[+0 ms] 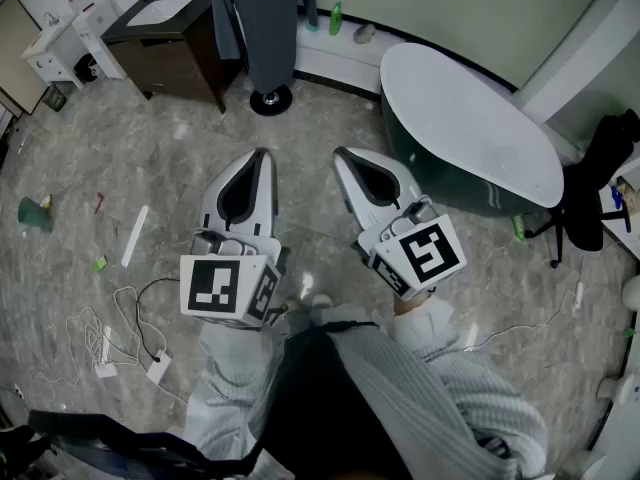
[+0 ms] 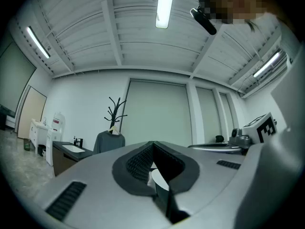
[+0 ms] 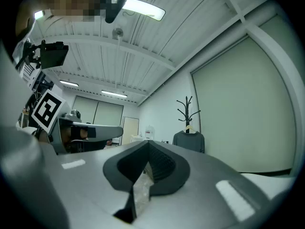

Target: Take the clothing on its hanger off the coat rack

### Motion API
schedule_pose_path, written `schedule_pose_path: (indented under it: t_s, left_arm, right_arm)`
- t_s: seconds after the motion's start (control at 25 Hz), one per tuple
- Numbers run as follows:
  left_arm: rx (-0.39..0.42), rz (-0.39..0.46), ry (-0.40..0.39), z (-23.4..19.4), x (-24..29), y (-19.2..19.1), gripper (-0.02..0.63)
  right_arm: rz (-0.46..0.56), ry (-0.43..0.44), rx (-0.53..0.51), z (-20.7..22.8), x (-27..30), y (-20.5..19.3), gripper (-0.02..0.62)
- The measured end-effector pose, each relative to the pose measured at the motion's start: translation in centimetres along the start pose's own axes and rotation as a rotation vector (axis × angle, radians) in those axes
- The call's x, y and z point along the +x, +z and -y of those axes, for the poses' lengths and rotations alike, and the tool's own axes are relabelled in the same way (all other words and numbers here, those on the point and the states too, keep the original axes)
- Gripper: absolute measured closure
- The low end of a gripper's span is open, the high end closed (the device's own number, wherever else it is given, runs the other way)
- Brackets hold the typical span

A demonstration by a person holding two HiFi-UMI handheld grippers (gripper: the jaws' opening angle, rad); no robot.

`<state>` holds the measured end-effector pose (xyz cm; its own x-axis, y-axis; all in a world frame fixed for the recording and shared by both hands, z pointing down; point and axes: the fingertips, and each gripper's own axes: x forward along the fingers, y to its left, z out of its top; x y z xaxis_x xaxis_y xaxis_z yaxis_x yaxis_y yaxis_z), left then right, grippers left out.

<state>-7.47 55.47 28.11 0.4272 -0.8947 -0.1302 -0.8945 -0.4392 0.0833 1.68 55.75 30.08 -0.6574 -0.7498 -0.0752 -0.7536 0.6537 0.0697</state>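
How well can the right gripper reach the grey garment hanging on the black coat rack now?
Probably not yet: the right gripper, shut, is far short of the grey garment. Only floor lies between; nothing blocks it.

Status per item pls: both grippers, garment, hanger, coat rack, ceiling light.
left gripper: shut, empty, short of the rack.
right gripper: shut, empty, short of the rack.
grey garment: hanging on its hanger, untouched.
hanger: hung on the coat rack.
coat rack: upright.
ceiling light: on.
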Motion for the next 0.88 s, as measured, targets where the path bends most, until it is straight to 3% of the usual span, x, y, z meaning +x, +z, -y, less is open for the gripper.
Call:
schedule_pose_path:
  t_s: [0.64,0.88]
  left_arm:
    - [-0.025,-0.025,0.038,-0.2,5.2,-2.9,0.601]
    - [-0.038,-0.033,0.056,-3.9,9.4,-4.7,0.601]
  right_arm:
    - [0.032,0.024,0.037,4.9,0.7,-1.1,0.594]
    - [0.018,0.031,0.048,7.8,5.3,-2.9,0.594]
